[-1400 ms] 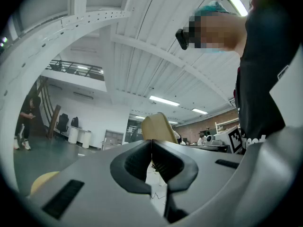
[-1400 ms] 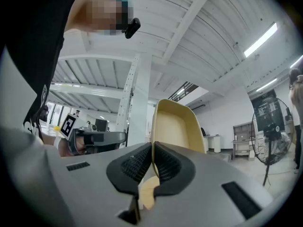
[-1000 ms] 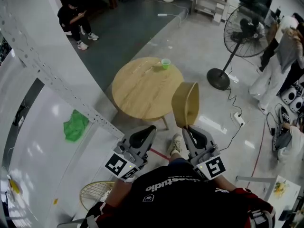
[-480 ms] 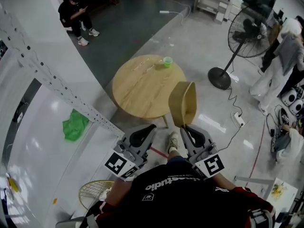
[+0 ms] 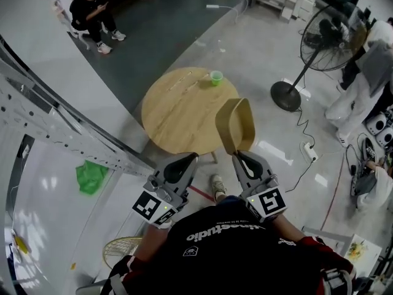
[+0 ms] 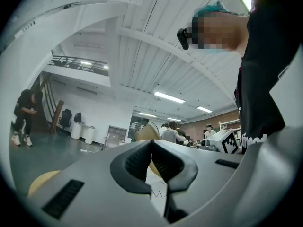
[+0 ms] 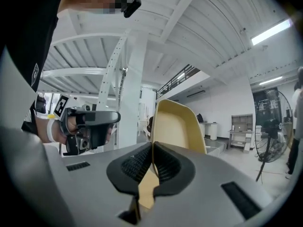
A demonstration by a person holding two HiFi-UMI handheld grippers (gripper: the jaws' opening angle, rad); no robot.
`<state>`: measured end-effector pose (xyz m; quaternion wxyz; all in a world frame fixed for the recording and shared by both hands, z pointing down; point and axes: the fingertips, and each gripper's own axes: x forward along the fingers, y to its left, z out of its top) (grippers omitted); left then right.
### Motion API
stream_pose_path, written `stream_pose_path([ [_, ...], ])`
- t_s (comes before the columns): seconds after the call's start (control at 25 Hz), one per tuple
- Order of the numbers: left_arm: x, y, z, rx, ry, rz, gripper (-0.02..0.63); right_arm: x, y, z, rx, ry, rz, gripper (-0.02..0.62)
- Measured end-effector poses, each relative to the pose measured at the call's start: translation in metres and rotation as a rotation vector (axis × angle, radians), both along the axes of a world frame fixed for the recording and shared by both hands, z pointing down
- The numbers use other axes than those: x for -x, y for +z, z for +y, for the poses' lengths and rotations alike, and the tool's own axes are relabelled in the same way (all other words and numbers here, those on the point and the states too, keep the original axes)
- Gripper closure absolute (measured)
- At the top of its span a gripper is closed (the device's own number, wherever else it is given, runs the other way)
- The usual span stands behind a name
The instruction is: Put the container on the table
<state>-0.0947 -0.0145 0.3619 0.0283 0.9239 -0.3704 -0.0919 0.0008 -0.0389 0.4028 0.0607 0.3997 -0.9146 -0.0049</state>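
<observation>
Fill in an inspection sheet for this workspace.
Surface: round wooden table, bare except a small green cup near its far edge.
Job's things: tan container, held in the air, not yet on the table.
Clutter: green cloth on the white panel at left.
Claws: right claw shut on the container's edge; left claw shut, empty.
Cables: power strip and cord on the floor near the standing fan.
Surroundings: seated person at the far left.

In your left gripper view, the left gripper (image 6: 151, 144) itself hides most of the container (image 6: 147, 130) and the table (image 6: 41, 182).
</observation>
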Motion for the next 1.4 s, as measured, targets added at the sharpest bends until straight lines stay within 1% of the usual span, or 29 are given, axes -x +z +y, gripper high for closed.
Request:
stream_pose_path([
  [0.2, -0.014, 0.000, -0.058, 0.000, -0.018, -0.038, 0.581, -0.021, 0.023, -0.067, 0.051, 0.028, 0.047, 0.569],
  [0.32, -0.021, 0.001, -0.095, -0.001, -0.031, -0.049, 0.581, -0.030, 0.042, -0.111, 0.107, 0.034, 0.086, 0.569],
  [0.52, -0.036, 0.009, -0.149, 0.002, -0.050, -0.070, 0.581, -0.042, 0.086, -0.184, 0.170, 0.024, 0.201, 0.569],
  [0.72, -0.048, 0.020, -0.195, 0.038, -0.082, -0.068, 0.581, -0.054, 0.142, -0.249, 0.240, 0.016, 0.307, 0.569],
  [0.84, -0.056, 0.027, -0.216, 0.043, -0.101, -0.082, 0.581, -0.059, 0.178, -0.282, 0.244, 0.005, 0.386, 0.568],
  [1.0, -0.065, 0.039, -0.236, 0.067, -0.116, -0.097, 0.581, -0.060, 0.228, -0.323, 0.231, -0.022, 0.519, 0.569],
  [1.08, -0.067, 0.044, -0.244, 0.079, -0.121, -0.106, 0.581, -0.057, 0.255, -0.339, 0.250, -0.039, 0.576, 0.568],
  [1.28, -0.067, 0.047, -0.261, 0.098, -0.140, -0.129, 0.581, -0.052, 0.318, -0.369, 0.322, -0.073, 0.675, 0.568],
  [1.4, -0.064, 0.050, -0.265, 0.112, -0.162, -0.147, 0.581, -0.050, 0.345, -0.379, 0.330, -0.097, 0.749, 0.568],
])
